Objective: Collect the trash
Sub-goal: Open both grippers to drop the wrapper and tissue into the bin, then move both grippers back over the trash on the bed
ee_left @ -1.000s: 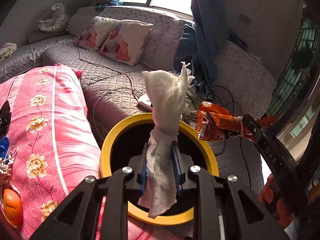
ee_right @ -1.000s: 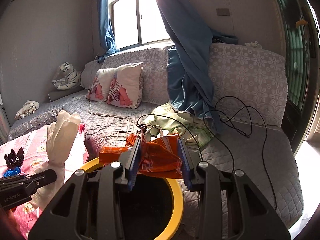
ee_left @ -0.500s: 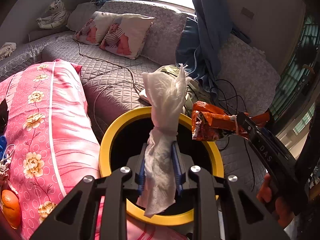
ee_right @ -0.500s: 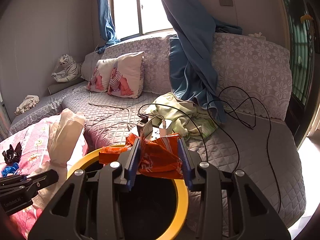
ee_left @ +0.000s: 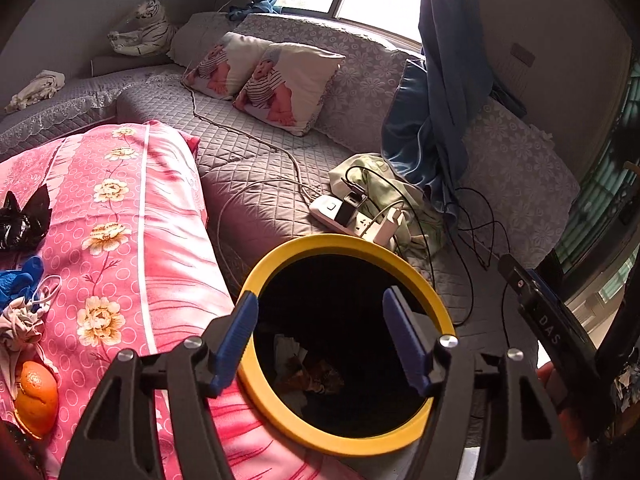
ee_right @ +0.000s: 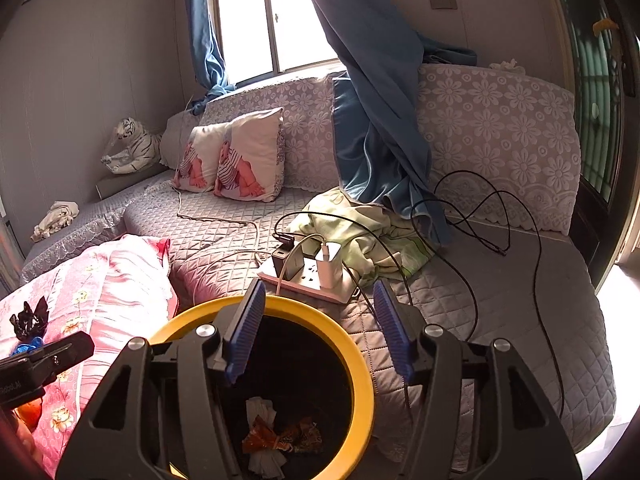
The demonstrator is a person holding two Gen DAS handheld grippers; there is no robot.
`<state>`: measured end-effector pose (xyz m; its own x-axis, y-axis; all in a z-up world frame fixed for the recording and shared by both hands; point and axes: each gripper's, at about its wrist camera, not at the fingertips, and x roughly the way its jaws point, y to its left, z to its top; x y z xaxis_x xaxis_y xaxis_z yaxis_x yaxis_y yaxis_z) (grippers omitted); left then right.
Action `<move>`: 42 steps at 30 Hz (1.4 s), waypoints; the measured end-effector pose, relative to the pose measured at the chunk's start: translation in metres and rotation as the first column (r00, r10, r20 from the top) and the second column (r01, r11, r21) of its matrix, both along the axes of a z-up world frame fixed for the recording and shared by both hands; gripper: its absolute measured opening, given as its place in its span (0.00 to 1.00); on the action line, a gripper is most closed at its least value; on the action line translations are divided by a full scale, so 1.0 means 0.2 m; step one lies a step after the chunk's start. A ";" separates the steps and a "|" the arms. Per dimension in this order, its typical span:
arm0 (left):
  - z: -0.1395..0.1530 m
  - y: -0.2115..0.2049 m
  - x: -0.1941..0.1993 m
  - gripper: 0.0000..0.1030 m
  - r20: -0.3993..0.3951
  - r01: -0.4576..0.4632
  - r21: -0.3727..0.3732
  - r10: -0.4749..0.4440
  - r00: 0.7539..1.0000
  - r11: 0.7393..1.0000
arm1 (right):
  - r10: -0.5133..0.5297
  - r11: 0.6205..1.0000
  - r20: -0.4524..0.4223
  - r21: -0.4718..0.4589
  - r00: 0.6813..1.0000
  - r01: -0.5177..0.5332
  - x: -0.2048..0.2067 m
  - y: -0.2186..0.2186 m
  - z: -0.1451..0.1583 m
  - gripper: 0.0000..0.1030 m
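A black bin with a yellow rim [ee_left: 416, 268] [ee_right: 360, 364] stands between the pink bed and the grey sofa. My left gripper [ee_left: 326, 334] is open and empty above its mouth. My right gripper [ee_right: 318, 330] is open and empty above the same bin. A white tissue [ee_right: 260, 410] and an orange snack wrapper [ee_right: 280, 438] lie on the bin's bottom; they also show dimly in the left wrist view [ee_left: 316, 374]. On the pink quilt lie a black wrapper [ee_left: 24, 220], a blue glove [ee_left: 18, 284], a white rag [ee_left: 18, 326] and orange peel [ee_left: 34, 396].
A white power strip [ee_right: 308, 276] with chargers and black cables [ee_right: 480, 216] lies on the grey quilted sofa [ee_right: 500, 308] just behind the bin. A green cloth [ee_right: 360, 236], blue curtain [ee_right: 380, 120], two baby-print pillows [ee_right: 236, 160] and a toy tiger [ee_right: 132, 150] are farther back.
Both grippers opened. The tissue left the left gripper and the orange wrapper left the right gripper; both now lie inside the bin.
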<state>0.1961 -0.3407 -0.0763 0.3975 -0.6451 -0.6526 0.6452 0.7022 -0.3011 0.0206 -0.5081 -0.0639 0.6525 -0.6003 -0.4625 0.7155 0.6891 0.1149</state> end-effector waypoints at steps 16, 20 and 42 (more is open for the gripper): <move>0.44 0.67 -0.02 0.91 0.121 -0.261 -0.084 0.270 0.955 0.962 | 0.291 0.957 0.008 0.010 0.957 -0.291 0.17 0.35 0.08 0.64; 0.52 0.88 -0.03 0.92 0.190 -0.318 -0.081 0.328 0.925 0.945 | 0.415 0.909 0.001 0.024 0.910 -0.415 0.24 0.52 0.09 0.68; 0.08 1.96 -0.30 0.92 0.202 -0.575 0.069 0.553 0.808 0.815 | 0.864 0.492 -0.004 0.216 0.503 -0.844 0.36 1.28 0.02 0.75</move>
